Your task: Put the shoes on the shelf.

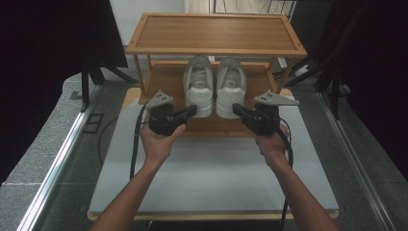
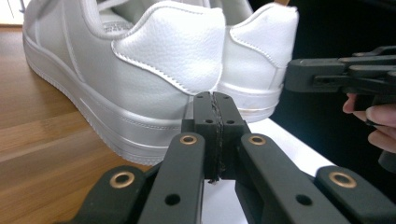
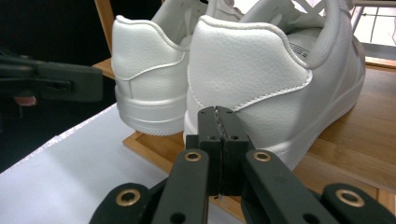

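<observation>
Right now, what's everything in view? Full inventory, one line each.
shoes: 2, white, side by side on the rack's lower shelf, heels toward the person; left shoe, right shoe
shoe rack: 1, brown wood, two shelves, at the far end of the board
board: 1, pale grey top with wood edge, under the rack and the hands
floor covering: grey, on both sides of the board
rails: 2, metal, one at each side; left rail
left gripper: 1, black, jaws closed on nothing, at the left shoe's heel
right gripper: 1, black, jaws closed on nothing, at the right shoe's heel
hands: 2, one holding each gripper; left hand, right hand
</observation>
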Motion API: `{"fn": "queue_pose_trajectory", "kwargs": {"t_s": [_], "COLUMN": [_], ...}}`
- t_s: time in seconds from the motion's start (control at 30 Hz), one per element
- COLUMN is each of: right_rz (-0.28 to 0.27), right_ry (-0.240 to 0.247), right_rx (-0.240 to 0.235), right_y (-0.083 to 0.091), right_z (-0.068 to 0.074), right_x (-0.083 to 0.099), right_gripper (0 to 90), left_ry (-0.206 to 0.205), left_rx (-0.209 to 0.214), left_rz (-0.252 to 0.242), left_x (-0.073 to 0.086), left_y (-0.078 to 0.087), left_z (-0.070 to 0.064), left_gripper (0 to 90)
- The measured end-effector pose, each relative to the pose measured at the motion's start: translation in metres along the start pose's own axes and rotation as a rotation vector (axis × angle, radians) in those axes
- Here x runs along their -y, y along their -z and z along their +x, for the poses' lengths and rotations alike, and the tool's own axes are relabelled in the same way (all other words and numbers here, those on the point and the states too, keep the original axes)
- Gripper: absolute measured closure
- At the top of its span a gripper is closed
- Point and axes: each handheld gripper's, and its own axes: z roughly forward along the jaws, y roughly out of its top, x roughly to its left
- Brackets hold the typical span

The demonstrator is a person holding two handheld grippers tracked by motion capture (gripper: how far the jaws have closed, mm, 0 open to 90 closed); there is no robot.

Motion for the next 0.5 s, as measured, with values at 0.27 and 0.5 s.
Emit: {"fn": "queue_pose_trajectory", "kwargs": {"t_s": [0.27, 0.5], "right_rz": [-0.02, -0.033], "right_ry": [-0.013, -0.06], "right_rx": [-0.016, -0.033], "right_y": [-0.001, -0.001], "right_z": [-0.003, -0.004], "right_x": [0.0, 0.001], "right_gripper": [89.7, 89.7], "left_ry": [0.001, -0.006], "left_rx": [0.0, 0.007], "left_rz": [-0.012, -0.007], "left_x": [0.0, -0.001], "left_y": [-0.008, -0.013], "left_z": [0.003, 0.002], "left_gripper": [90.0, 90.0]}}
